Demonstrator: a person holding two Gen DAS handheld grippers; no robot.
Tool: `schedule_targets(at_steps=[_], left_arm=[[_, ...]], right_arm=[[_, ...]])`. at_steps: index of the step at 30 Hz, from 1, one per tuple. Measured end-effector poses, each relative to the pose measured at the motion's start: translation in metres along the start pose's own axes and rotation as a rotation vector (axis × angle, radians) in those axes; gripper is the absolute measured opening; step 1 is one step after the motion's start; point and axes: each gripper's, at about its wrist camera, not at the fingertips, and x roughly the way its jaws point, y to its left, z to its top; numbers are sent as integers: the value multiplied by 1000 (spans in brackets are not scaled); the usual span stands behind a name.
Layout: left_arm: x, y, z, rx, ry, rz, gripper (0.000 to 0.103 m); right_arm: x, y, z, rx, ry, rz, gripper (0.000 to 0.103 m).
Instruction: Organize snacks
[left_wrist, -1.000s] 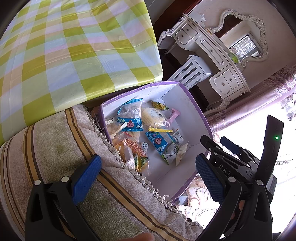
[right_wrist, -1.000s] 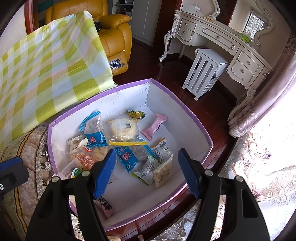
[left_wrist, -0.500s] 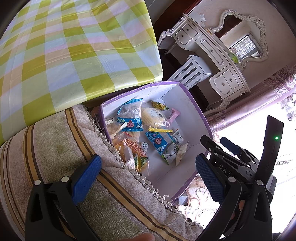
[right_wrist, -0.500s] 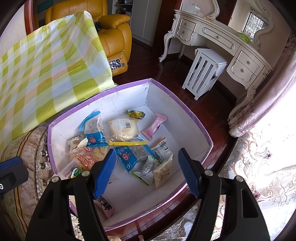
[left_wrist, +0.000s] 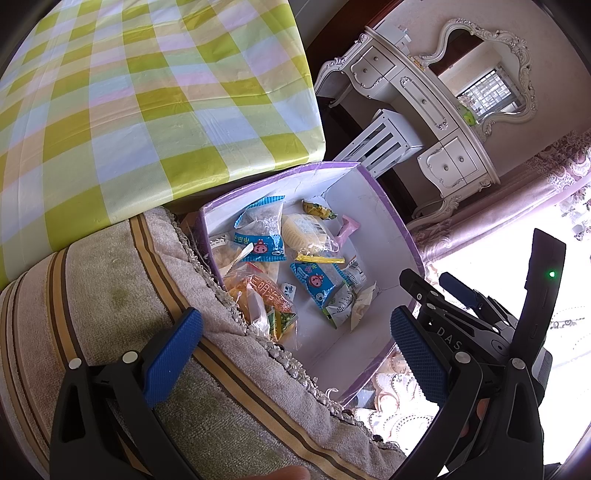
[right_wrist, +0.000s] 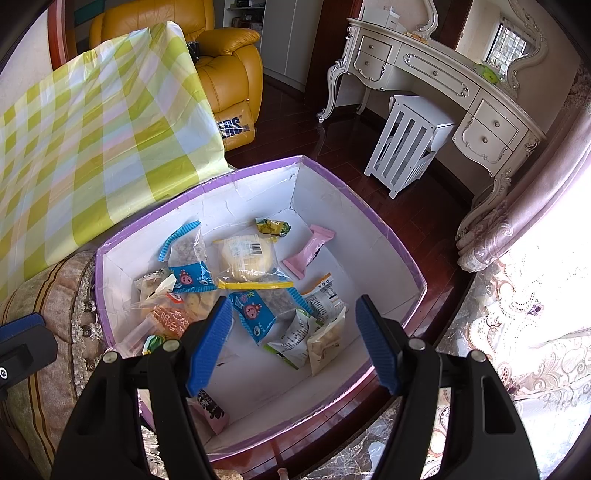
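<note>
Snacks (right_wrist: 255, 295) strewn in purple box (right_wrist: 373, 229), pink packet (right_wrist: 308, 251) lying diagonally

Nothing has shifted over the last second. The left gripper (left_wrist: 295, 343) and the right gripper (right_wrist: 295, 339) hold the same poses with the same wide gap between their jaws, and the snack packets lie exactly as they did inside the white cardboard box with the purple rim (right_wrist: 384, 229), none added, removed or nudged.
</note>
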Motion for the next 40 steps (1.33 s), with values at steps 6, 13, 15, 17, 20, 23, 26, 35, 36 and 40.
schedule_targets(at_steps=[6, 13, 15, 17, 20, 23, 26, 35, 36, 40], left_arm=[[0, 0, 0, 0, 0, 0, 99], [0, 0, 0, 0, 0, 0, 99], [0, 0, 0, 0, 0, 0, 99], [0, 0, 0, 0, 0, 0, 99], [0, 0, 0, 0, 0, 0, 99], [0, 0, 0, 0, 0, 0, 99], [0, 0, 0, 0, 0, 0, 99], [-22, 3, 3, 7, -61, -6, 99], [-36, 9, 3, 4, -85, 29, 99], [-104, 55, -7, -56, -210, 239, 99]], right_arm=[[0, 0, 1, -1, 1, 1, 69], [0, 0, 1, 0, 0, 1, 69], [0, 0, 1, 0, 1, 1, 69], [1, 0, 1, 0, 1, 1, 69], [1, -1, 1, 0, 1, 1, 69], [1, -1, 1, 0, 1, 1, 69], [1, -1, 1, 0, 2, 2, 69], [-8, 9, 3, 10, -6, 69, 69], [-15, 18, 5, 0, -19, 91, 70], [-42, 81, 4, -106, -53, 253, 77]])
